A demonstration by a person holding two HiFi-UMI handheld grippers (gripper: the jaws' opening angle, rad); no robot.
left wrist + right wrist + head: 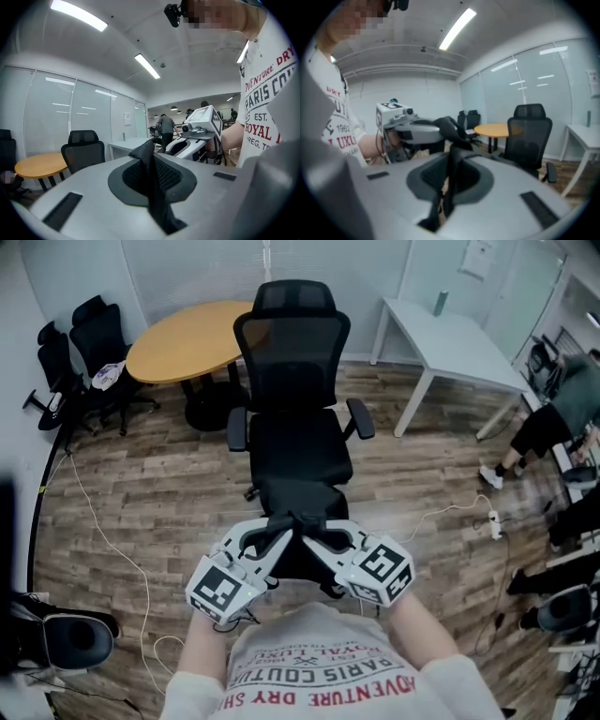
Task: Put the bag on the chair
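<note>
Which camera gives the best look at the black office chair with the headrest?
The head view: the office chair shows nearly whole from above, headrest, armrests and seat. The left gripper view catches only its headrest and backrest; the right gripper view shows its back and one armrest.

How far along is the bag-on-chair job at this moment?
Done: the bag is picked up. In hand: the left tongs and right tongs both pinch its black fabric, holding it just short of the chair. Left: set it on the seat and release.
</note>
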